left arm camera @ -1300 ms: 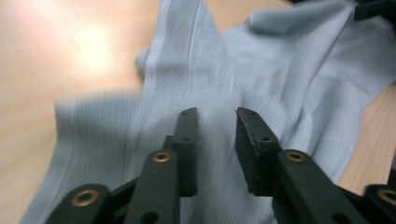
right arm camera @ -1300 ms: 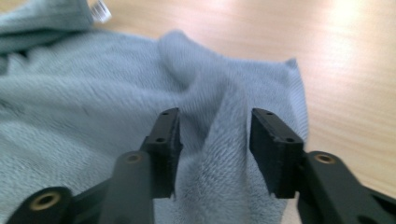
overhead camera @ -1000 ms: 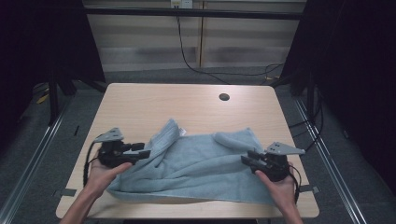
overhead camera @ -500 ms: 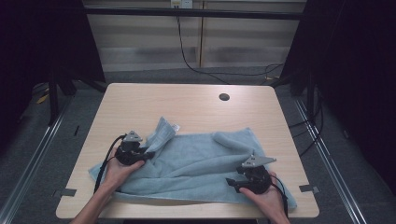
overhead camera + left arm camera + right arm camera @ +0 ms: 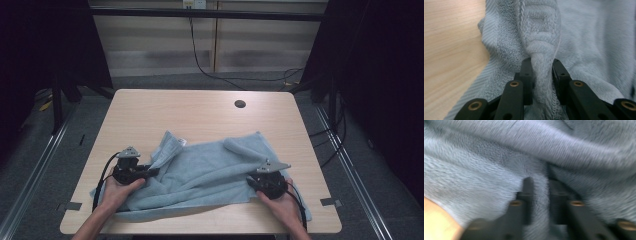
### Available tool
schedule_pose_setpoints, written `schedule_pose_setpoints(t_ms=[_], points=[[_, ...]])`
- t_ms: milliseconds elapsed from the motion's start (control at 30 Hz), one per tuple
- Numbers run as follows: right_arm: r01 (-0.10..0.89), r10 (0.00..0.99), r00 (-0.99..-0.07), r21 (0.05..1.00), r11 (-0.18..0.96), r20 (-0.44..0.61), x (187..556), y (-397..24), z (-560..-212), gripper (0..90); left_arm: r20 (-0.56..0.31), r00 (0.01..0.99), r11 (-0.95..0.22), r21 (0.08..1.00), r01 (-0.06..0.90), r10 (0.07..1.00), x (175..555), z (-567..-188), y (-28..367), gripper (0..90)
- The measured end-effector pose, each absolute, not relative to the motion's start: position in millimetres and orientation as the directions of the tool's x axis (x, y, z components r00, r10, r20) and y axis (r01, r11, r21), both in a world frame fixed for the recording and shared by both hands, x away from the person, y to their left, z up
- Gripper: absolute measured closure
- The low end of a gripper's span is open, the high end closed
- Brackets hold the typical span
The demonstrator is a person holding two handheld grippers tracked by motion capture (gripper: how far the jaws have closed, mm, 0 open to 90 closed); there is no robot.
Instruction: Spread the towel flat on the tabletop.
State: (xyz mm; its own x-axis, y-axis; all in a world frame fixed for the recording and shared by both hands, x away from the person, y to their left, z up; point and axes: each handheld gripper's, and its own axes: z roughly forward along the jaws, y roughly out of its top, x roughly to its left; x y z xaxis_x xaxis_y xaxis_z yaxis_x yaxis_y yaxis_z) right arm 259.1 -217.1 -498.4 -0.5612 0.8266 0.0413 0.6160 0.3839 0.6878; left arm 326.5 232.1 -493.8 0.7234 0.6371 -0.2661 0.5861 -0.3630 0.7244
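A light blue towel [image 5: 210,172] is lying rumpled across the near half of the wooden desk [image 5: 200,112], its near-left and near-right corners drooping toward the front edge. The left claw [image 5: 541,75] is pinching a raised fold of the towel's hemmed edge between its black jaws; in the high view this claw [image 5: 150,171] is sitting at the towel's left side, and the person's left hand [image 5: 117,190] is covering most of its body. The right claw [image 5: 539,192] is likewise clenching a ridge of towel, though the right gripper view is blurring badly and its jaw tips are hard to make out. From above, the right claw [image 5: 252,181] is half burying itself in cloth. A small round hole [image 5: 240,104] is sitting near the desk's far edge.
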Motion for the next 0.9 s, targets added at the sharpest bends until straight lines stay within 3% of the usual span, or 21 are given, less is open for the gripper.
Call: schedule_pose_setpoints(t_ms=[300, 500, 700, 900], points=[[0.663, 0.873, -0.481, 0.685, 0.303, 0.079, 344.1, -229.7, -500.6, 84.5, -0.325, 0.725, -0.335, 0.722, 0.605, 0.607, 304.8, -491.3, 238.6, 75.5], [0.663, 0.884, -0.451, 0.709, 0.239, 0.123, 371.2, -229.8, -504.1, 83.6, -0.349, 0.734, -0.345, 0.711, 0.612, 0.583, 288.2, -492.1, 238.1, 74.9], [0.627, 0.863, -0.492, 0.734, 0.260, 0.115, 356.2, -214.6, -488.7, 59.4, -0.330, 0.744, -0.315, 0.752, 0.579, 0.582, 283.2, -481.1, 246.0, 70.1], [0.561, 0.790, -0.597, 0.779, 0.282, 0.143, 319.8, -194.3, -464.4, 56.7, -0.327, 0.747, -0.259, 0.795, 0.548, 0.578, 293.0, -460.9, 247.2, 64.0]])
